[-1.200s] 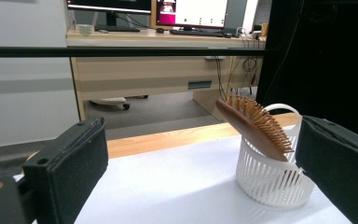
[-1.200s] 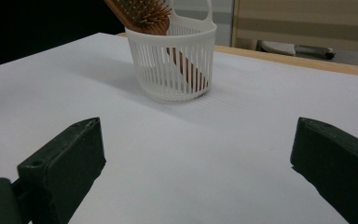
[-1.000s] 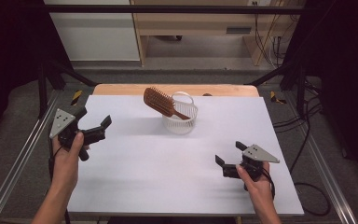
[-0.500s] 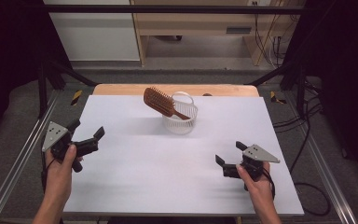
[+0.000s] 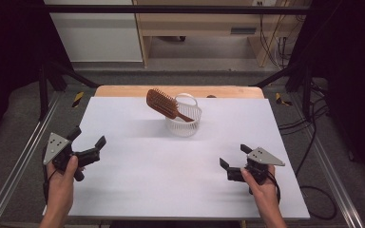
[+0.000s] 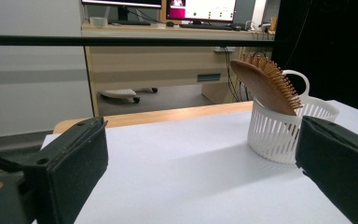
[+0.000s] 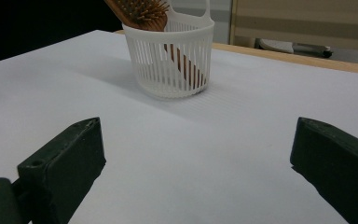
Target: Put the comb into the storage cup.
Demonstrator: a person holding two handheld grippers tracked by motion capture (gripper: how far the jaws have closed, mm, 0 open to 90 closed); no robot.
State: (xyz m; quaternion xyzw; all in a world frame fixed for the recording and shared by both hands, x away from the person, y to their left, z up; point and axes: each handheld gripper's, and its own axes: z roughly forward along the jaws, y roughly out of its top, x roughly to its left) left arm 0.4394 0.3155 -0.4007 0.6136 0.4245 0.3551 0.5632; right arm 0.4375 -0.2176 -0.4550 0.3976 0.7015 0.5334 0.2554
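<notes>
High view: a wooden brush (image 5: 164, 103) leans handle-down in a white basket (image 5: 184, 124) near the table's (image 5: 138, 190) far edge. Left gripper (image 5: 89, 150) and right gripper (image 5: 232, 167) rest near the front corners, jaws spread wide, empty. The brush looks light and stiff; grip its head.

Basket (image 5: 184, 119) upper centre of high view, on table (image 5: 171, 190), toward far edge. Hairbrush (image 5: 164, 103) in basket – handle down inside, head tilted out over rim toward upper left. Left gripper (image 5: 86, 146) lower left of frame, at table's left edge, well apart from basket. Right gripper (image 5: 234, 160) lower right, on table, well apart from basket. In left gripper view basket (image 6: 286, 133) sits right of centre; in right gripper view basket (image 7: 170, 58) sits top centre – hairbrush (image 7: 137, 11) leaning toward upper left.
</notes>
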